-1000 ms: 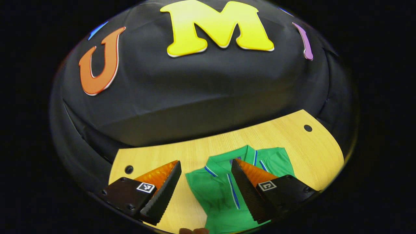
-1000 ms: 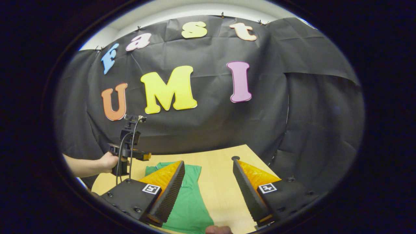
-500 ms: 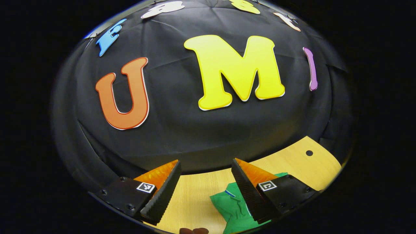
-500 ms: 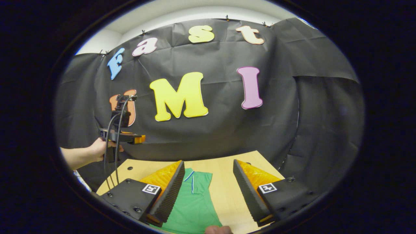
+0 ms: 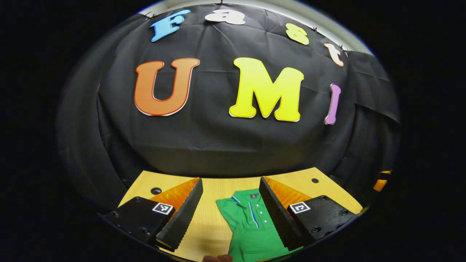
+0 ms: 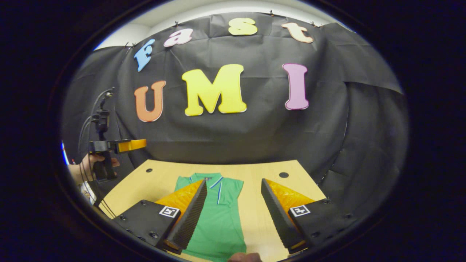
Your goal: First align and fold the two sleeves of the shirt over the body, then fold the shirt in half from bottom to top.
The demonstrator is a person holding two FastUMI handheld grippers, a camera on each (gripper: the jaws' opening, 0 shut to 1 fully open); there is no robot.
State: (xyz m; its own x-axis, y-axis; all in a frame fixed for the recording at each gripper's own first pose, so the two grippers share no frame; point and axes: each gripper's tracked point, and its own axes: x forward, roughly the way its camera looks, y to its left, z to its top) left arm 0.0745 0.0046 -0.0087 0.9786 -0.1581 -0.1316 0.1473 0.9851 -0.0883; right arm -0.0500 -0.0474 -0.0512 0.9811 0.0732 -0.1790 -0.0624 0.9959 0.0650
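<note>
The green shirt lies flat on the wooden desk, collar toward the desk's far edge and the booth wall, body running back toward the near edge. It reads as a narrow upright strip; whether its sleeves lie folded over the body cannot be told. A blue and white stripe runs along the collar and down the placket.

Right tongs: fingers held well apart, nothing between them, raised above the near part of the desk. In the right gripper view the shirt lies in the gap between the two fingers and partly behind the left-hand one, which covers the garment's left edge. The right-hand finger stands over bare wood just beside the shirt. No contact with the cloth is visible.

Left tongs: fingers likewise spread wide and empty. In the left gripper view the shirt sits in the gap, toward the right-hand finger, which hides its right side; bare desk shows between the cloth and the left-hand finger. In the right gripper view the left tongs appear held by a hand high above the desk's left edge, well clear of the shirt.

Round holes mark the desk's far corners.
</note>
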